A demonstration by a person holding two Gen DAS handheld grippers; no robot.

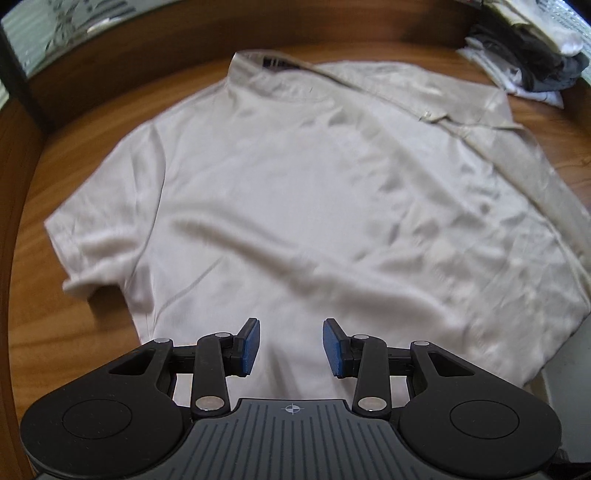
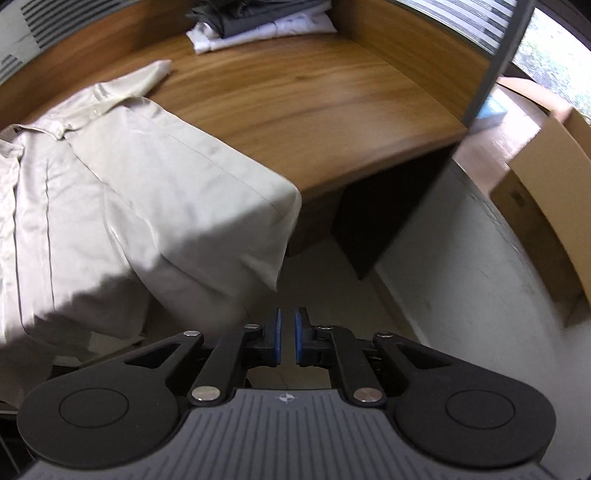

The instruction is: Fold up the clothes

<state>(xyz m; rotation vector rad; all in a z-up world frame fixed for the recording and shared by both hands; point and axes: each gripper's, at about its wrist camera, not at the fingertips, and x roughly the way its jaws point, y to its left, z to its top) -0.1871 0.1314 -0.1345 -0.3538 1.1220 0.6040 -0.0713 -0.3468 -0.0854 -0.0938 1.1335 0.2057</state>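
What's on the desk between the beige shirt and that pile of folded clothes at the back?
Nothing: in the right wrist view, bare wooden desk separates the beige shirt from the folded pile.

No words, brands or numbers can be read in either view. The only sign is a small crosshair mark (image 1: pixel 293 408) printed on the ribbed grey housing just behind the left tool's fingers, and the same crosshair mark (image 2: pixel 287 398) on the right tool's housing. A dark print on the cardboard box (image 2: pixel 546 177) is too blurred to read.
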